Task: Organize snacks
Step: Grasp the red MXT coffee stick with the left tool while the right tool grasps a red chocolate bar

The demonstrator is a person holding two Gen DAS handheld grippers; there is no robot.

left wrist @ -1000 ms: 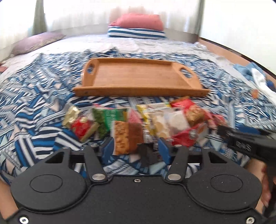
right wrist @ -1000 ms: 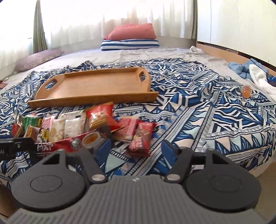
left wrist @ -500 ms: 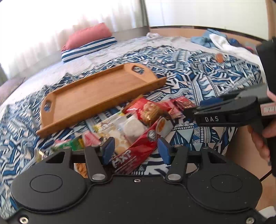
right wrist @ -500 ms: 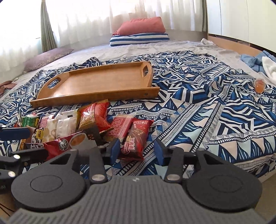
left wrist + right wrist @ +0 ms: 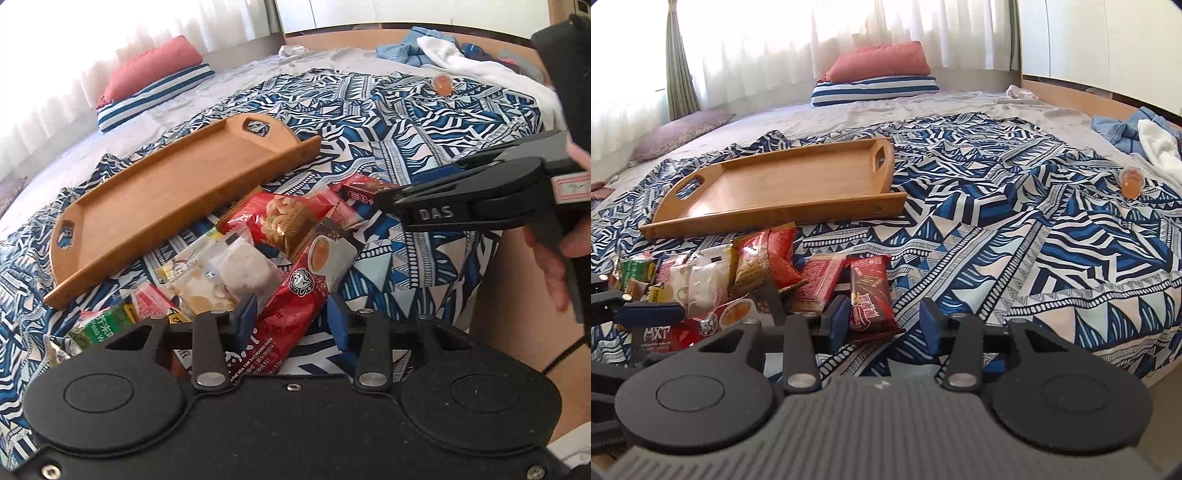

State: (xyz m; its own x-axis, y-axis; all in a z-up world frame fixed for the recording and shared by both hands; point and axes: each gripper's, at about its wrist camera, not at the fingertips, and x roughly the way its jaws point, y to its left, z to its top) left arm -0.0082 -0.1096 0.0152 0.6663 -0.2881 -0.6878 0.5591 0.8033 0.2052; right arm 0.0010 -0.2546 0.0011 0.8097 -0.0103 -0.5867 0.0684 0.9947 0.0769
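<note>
A pile of snack packets lies on the patterned bedspread in front of an empty wooden tray (image 5: 159, 192) (image 5: 783, 188). My left gripper (image 5: 291, 319) is open, its jaws either side of a long red coffee-mix packet (image 5: 295, 295), which also shows in the right wrist view (image 5: 701, 325). My right gripper (image 5: 882, 319) is open around the near end of a dark red wafer bar (image 5: 870, 295). A red nut bag (image 5: 280, 218) (image 5: 768, 262) and clear biscuit packets (image 5: 229, 269) lie in the pile. The right gripper shows in the left wrist view (image 5: 384, 201).
A small orange jelly cup (image 5: 1131, 181) (image 5: 442, 82) sits far right on the bedspread. Pillows (image 5: 875, 77) lie at the bed's head. Clothes (image 5: 1145, 133) are heaped at the right. The bed's front edge (image 5: 1126, 358) is close below the snacks.
My left gripper has swung right and closed in on the red coffee-mix packet. My right gripper has moved forward so the dark red wafer bar lies between its jaws.
</note>
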